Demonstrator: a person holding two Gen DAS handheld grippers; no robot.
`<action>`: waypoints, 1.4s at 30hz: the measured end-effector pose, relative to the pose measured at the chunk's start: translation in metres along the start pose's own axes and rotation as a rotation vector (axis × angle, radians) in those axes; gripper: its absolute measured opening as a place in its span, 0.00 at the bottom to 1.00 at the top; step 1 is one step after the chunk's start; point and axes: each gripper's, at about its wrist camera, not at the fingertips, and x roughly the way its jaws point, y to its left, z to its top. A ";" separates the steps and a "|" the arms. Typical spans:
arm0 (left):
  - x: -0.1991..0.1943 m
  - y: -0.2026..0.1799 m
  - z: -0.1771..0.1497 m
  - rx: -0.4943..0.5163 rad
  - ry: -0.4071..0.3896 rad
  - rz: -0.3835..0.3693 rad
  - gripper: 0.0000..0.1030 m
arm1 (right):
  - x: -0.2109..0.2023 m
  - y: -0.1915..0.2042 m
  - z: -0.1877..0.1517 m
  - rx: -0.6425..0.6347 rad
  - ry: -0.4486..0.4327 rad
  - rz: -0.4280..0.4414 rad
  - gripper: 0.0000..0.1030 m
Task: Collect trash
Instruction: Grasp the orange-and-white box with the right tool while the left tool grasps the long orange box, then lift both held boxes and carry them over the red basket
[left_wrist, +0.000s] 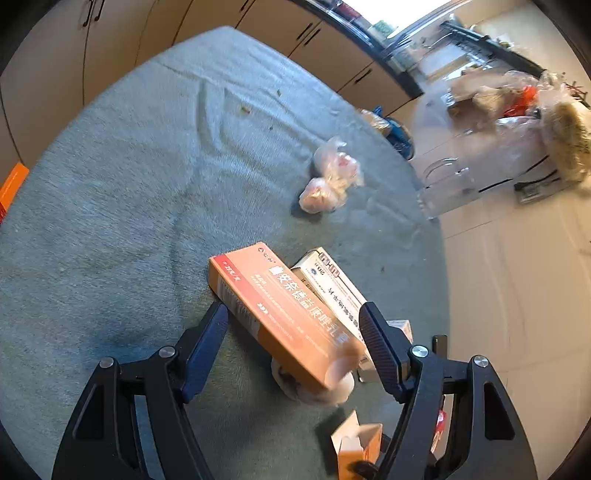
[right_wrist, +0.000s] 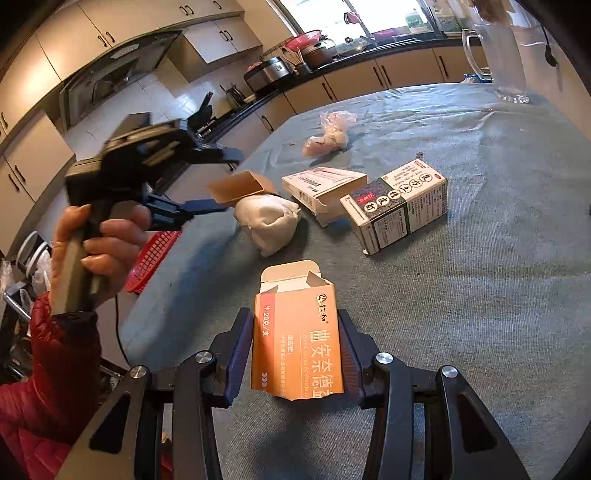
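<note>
My right gripper (right_wrist: 293, 341) is shut on an opened orange medicine box (right_wrist: 297, 343), held above the grey-green tablecloth (right_wrist: 480, 277). My left gripper (left_wrist: 295, 326) has its jaws wide, with a long orange box (left_wrist: 284, 314) slanting between them; it touches the left finger, and I cannot tell whether it is gripped. In the right wrist view the left gripper (right_wrist: 229, 181) hovers at the table's left edge with that box (right_wrist: 240, 186) between its fingers. A crumpled white tissue wad (right_wrist: 269, 221), a white box (right_wrist: 325, 188), a green-and-white box (right_wrist: 399, 206) and a knotted plastic bag (right_wrist: 328, 136) lie on the table.
A red basket (right_wrist: 151, 258) sits below the table's left edge. A clear glass pitcher (right_wrist: 506, 55) stands at the far right of the table. Kitchen cabinets and a cluttered counter (right_wrist: 314, 55) run behind. Tiled floor with bags of clutter (left_wrist: 517, 110) lies beyond the table.
</note>
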 end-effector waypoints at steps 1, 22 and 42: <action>0.003 -0.001 0.000 -0.007 0.005 0.000 0.70 | -0.002 0.000 -0.001 -0.001 -0.003 0.006 0.47; 0.003 -0.004 -0.015 0.095 -0.058 -0.114 0.24 | -0.012 0.003 -0.002 -0.007 -0.034 0.009 0.47; -0.092 -0.005 -0.092 0.483 -0.361 0.045 0.24 | -0.003 0.041 0.006 0.003 -0.067 -0.017 0.47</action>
